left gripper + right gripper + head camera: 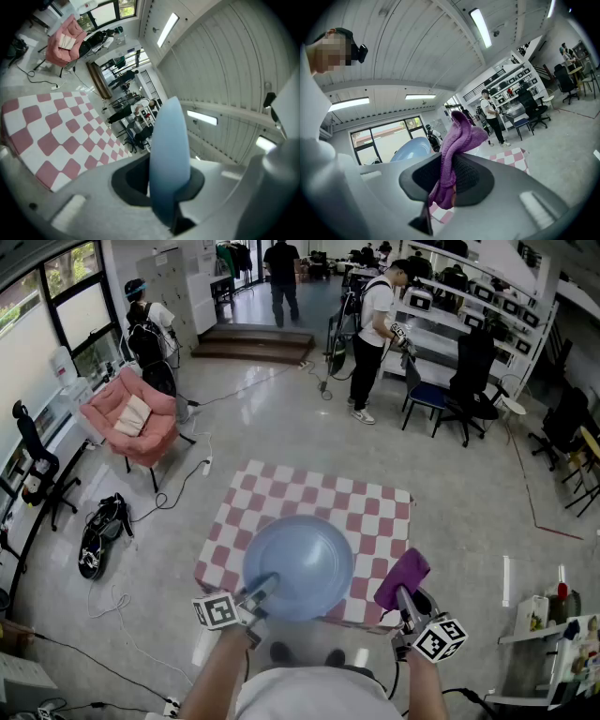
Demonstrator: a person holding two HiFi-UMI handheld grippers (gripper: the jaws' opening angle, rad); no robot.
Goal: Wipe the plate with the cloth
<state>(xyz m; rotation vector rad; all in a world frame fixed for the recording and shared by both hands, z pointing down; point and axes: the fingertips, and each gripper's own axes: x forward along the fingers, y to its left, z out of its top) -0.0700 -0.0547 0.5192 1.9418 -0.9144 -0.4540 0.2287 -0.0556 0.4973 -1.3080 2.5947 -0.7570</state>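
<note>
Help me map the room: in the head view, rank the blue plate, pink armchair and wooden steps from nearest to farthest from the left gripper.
1. Blue plate, clamped in the left gripper itself.
2. Pink armchair, on the floor to the left.
3. Wooden steps, at the back of the room.

left tool point(263, 587): clamped on plate point(305, 559) rim | right tool point(403, 598): clamped on cloth point(401, 576)

From head height we look steeply down onto the checkered worktop point(375, 512); cameras close behind the left tongs point(169, 187) and right tongs point(448, 183) tilt ceilingward, both sharing that worktop.
</note>
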